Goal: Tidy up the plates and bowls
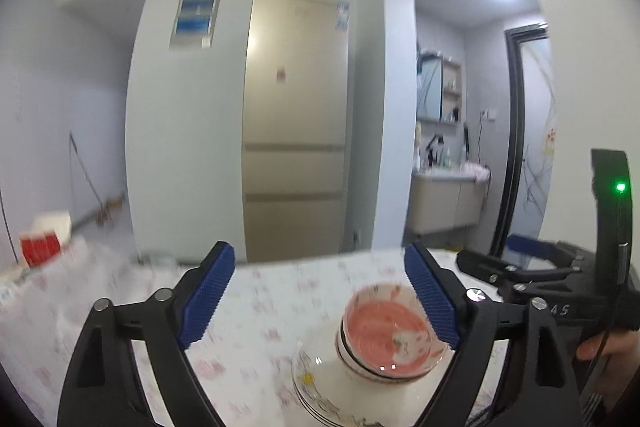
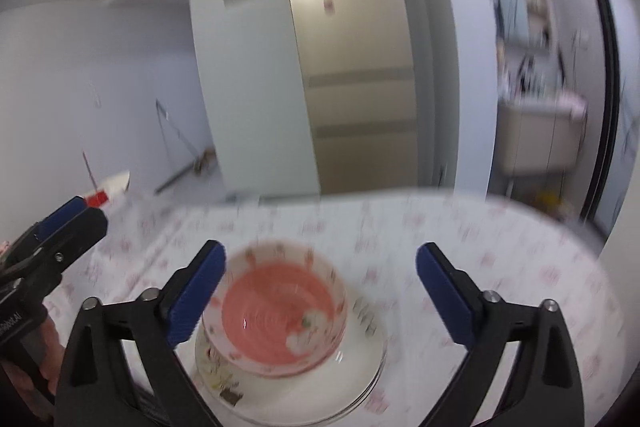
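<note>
In the left wrist view, the left gripper [image 1: 320, 301] is seen spread wide, and nothing is pinched between its blue pads [image 1: 208, 293]. The bowls [image 1: 390, 339] are stacked on the plates [image 1: 320, 383], low and to the right. The right pad is seen in front of the top bowl's rim, but whether it touches cannot be told. The top bowl is pink inside. The plates rest on the table [image 1: 260, 307], which is covered by a cloth with small pink marks. Much bare cloth is seen to the left of the stack and behind it. The far table edge is seen just past the pad tips. A red box [image 1: 40, 247] sits far off at the left edge. The right gripper [image 1: 532, 263] is seen at the right side, just beside the stack.

In the right wrist view, the right gripper [image 2: 320, 297] is spread wide too, and nothing is held. The bowls [image 2: 276, 311] are seen between the pads, nearer the left pad [image 2: 196, 295], with a gap on the right. The plates [image 2: 352, 379] stick out under the bowls. Open cloth [image 2: 500, 267] is seen to the right, up to the round table edge. The left gripper [image 2: 68, 223] is seen at the left edge, apart from the stack. The picture is blurred.
</note>
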